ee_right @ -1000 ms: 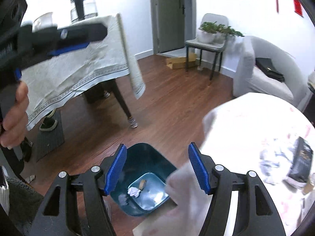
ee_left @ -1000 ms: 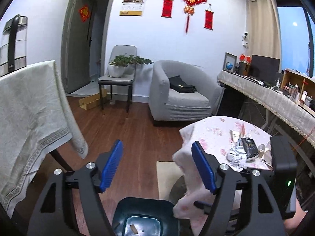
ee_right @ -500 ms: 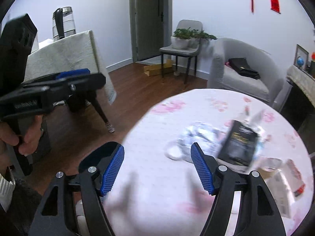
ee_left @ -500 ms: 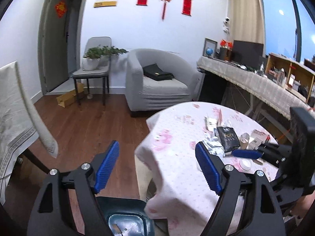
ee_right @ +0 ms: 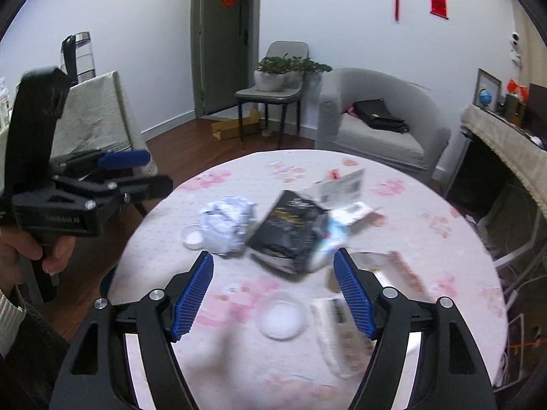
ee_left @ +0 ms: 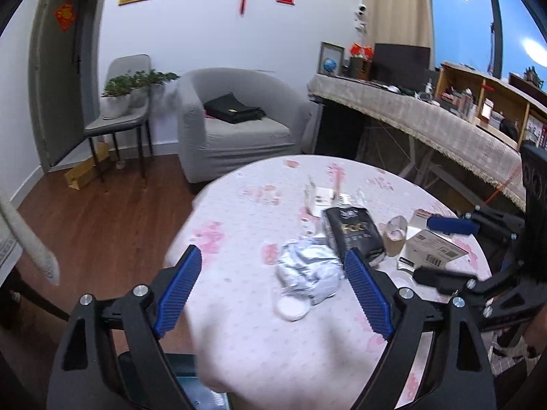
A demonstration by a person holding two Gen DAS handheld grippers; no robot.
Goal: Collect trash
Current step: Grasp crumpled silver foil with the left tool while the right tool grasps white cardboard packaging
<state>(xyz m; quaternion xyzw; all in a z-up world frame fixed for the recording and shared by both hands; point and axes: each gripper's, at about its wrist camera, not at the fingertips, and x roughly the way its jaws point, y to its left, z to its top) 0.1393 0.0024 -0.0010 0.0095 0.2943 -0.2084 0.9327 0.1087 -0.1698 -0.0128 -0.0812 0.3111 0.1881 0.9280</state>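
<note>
Trash lies on a round table with a pink floral cloth point(ee_left: 239, 328) point(ee_right: 427, 239): a crumpled white wrapper point(ee_left: 309, 270) point(ee_right: 230, 220), a black snack bag point(ee_left: 354, 234) point(ee_right: 289, 232), a round white lid point(ee_left: 290, 307) point(ee_right: 282, 317), paper labels point(ee_left: 434, 251) point(ee_right: 345, 188). My left gripper point(ee_left: 273, 290) hovers over the table's near edge, jaws opening, nothing between them. My right gripper point(ee_right: 273, 294) hangs above the lid, jaws opening, empty too. Each gripper shows in the other's view: the right gripper point(ee_left: 444, 249) at the right, the left gripper point(ee_right: 136, 174) at the left, held by a hand point(ee_right: 30, 253).
A dark teal bin point(ee_left: 201, 396) peeks out under the table's near edge. Behind stand a grey armchair point(ee_left: 236, 126), a chair with a potted plant point(ee_left: 119, 109), a long draped counter point(ee_left: 427, 116) at the right and a draped table point(ee_right: 99, 116) at the left.
Both grippers swung away from the bin on the floor up over the round table and its trash. Their jaws stand wider apart than before.
</note>
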